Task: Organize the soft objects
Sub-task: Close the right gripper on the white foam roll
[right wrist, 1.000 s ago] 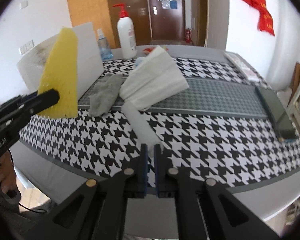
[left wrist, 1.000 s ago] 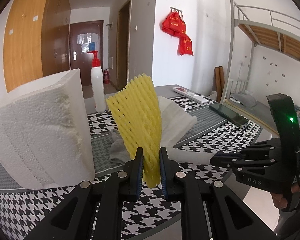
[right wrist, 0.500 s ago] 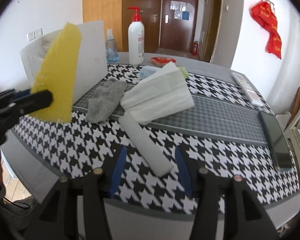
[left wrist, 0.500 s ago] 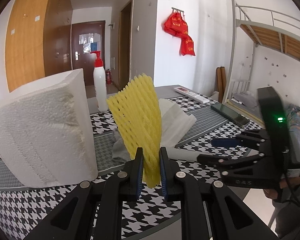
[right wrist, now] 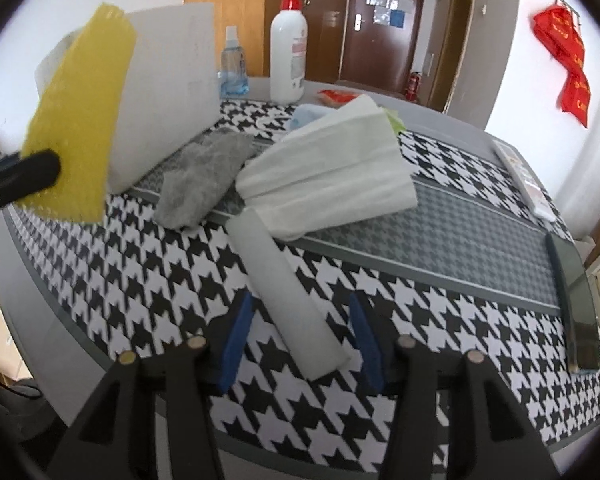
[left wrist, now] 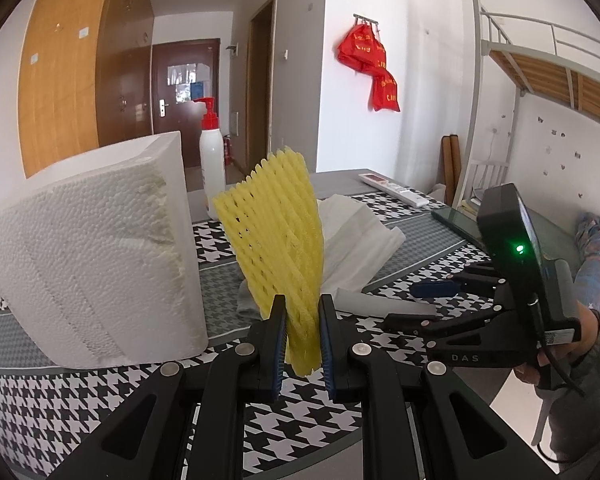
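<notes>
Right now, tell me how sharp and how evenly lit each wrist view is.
Left wrist view: sharp up close on the yellow foam net and foam block; strong fisheye bending, dark corners, bright wash on the far wall. Right wrist view: softer, the net smeared at the left edge, the white foam strip between the open right tongs fairly clear.

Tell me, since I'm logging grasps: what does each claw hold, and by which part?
The left claw pinches the yellow foam net near its lower end. The right claw holds nothing: it is open, straddling the white foam strip.
</notes>
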The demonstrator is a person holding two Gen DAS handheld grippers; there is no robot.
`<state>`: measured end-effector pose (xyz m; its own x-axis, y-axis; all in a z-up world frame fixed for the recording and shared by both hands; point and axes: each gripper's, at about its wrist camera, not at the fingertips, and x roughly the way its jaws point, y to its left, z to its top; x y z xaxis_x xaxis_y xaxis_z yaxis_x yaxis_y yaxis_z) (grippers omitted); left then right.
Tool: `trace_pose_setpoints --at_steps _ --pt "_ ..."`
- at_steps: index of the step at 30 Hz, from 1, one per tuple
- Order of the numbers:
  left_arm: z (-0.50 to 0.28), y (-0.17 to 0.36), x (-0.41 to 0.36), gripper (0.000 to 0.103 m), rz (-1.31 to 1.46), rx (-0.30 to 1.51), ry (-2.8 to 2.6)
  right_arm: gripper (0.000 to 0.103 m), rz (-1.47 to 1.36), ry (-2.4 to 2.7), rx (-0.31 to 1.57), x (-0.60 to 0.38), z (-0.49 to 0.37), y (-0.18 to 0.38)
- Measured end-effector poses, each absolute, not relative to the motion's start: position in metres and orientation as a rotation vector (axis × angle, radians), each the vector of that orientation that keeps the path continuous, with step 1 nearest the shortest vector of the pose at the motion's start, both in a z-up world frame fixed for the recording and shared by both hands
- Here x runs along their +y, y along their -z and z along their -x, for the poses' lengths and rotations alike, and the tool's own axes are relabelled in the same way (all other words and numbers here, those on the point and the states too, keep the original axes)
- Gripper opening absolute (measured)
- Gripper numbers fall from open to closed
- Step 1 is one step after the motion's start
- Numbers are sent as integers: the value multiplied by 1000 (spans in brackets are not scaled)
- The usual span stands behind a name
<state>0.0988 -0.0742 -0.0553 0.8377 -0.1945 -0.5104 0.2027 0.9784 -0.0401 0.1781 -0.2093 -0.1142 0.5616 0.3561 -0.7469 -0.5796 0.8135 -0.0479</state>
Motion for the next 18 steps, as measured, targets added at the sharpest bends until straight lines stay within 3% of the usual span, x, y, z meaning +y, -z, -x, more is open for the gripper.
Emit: trace_pose_setpoints --at_steps 2,11,18 --pt "-99 55 -74 16 -17 541 207 37 296 -606 811 -208 -179 114" --pt "-97 53 -70 16 -11 537 198 12 258 -619 820 -214 -175 107" --pt "-92 49 -69 16 -15 523 198 10 208 -635 770 -220 -156 90"
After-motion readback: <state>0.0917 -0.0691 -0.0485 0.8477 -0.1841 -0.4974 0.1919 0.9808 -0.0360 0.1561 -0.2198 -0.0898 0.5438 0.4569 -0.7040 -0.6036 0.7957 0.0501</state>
